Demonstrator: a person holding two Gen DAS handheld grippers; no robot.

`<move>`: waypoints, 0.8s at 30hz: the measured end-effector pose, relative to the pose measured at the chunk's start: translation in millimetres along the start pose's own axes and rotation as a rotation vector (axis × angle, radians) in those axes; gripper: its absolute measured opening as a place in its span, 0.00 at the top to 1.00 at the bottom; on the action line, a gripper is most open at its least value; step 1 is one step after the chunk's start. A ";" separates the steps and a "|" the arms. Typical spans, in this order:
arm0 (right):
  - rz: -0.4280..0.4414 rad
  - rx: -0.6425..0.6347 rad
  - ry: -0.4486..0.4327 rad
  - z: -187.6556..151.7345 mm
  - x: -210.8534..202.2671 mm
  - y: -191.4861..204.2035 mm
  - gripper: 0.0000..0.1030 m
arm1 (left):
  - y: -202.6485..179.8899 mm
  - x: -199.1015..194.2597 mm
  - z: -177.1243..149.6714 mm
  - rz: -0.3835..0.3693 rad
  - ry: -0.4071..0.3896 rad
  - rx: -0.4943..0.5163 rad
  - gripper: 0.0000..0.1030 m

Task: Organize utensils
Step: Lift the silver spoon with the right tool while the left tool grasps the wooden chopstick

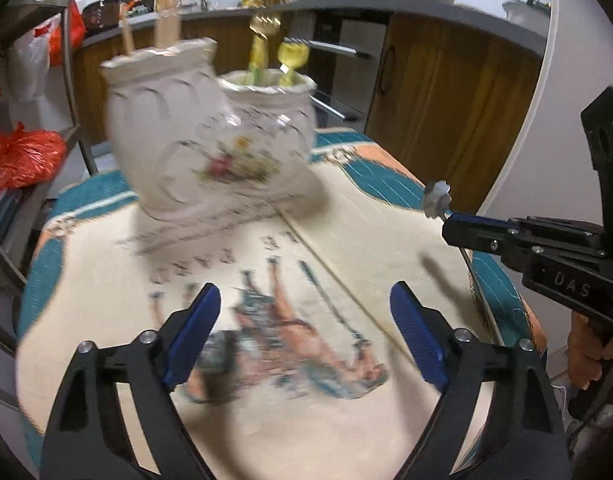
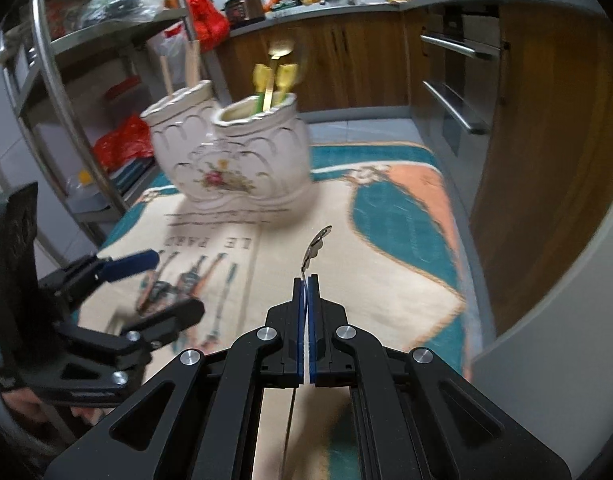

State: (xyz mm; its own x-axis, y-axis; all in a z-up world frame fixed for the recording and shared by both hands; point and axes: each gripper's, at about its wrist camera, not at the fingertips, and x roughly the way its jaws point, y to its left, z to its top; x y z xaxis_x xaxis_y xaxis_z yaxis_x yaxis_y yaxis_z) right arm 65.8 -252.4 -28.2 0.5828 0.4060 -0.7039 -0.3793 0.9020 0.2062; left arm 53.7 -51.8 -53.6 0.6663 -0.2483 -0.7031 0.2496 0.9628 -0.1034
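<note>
A white ceramic utensil holder [image 1: 210, 140] with two compartments and a flower print stands on the printed tablecloth [image 1: 366, 220]; it also shows in the right wrist view [image 2: 234, 160]. Its left compartment holds wooden utensils [image 1: 166, 28], its right one gold and yellow-handled utensils [image 1: 266, 48]. My right gripper [image 2: 306, 280] is shut on a silver utensil [image 2: 316, 246] with a flower-shaped end [image 1: 437, 198], held above the cloth to the right of the holder. My left gripper [image 1: 306, 320] is open and empty above the cloth, in front of the holder.
A metal shelf rack [image 2: 66, 92] with red bags [image 1: 22, 156] stands left of the table. Wooden kitchen cabinets [image 1: 446, 100] and an oven [image 2: 458, 92] are behind and to the right. The table edge [image 2: 472, 264] curves on the right.
</note>
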 end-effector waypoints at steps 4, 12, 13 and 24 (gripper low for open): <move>-0.002 0.015 -0.002 -3.9 -2.4 -9.0 0.98 | -14.7 12.1 -1.4 0.024 0.028 -0.010 0.39; 0.012 0.023 -0.006 -8.4 -3.9 -13.7 0.98 | -45.7 26.4 -3.5 0.116 0.055 0.094 0.80; 0.016 0.020 -0.007 -8.5 -4.3 -12.0 0.98 | -47.0 27.0 -2.2 0.116 0.058 0.101 0.86; 0.083 -0.023 -0.008 -6.0 5.3 11.2 0.98 | -6.6 1.7 -3.9 -0.023 0.123 0.110 0.94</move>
State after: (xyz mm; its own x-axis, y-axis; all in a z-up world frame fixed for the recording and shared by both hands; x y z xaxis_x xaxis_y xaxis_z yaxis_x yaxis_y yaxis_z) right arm 60.3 -241.0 -33.8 0.5546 0.4805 -0.6794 -0.4430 0.8616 0.2478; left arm 50.4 -58.1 -56.8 0.5704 -0.2487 -0.7828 0.3437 0.9379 -0.0475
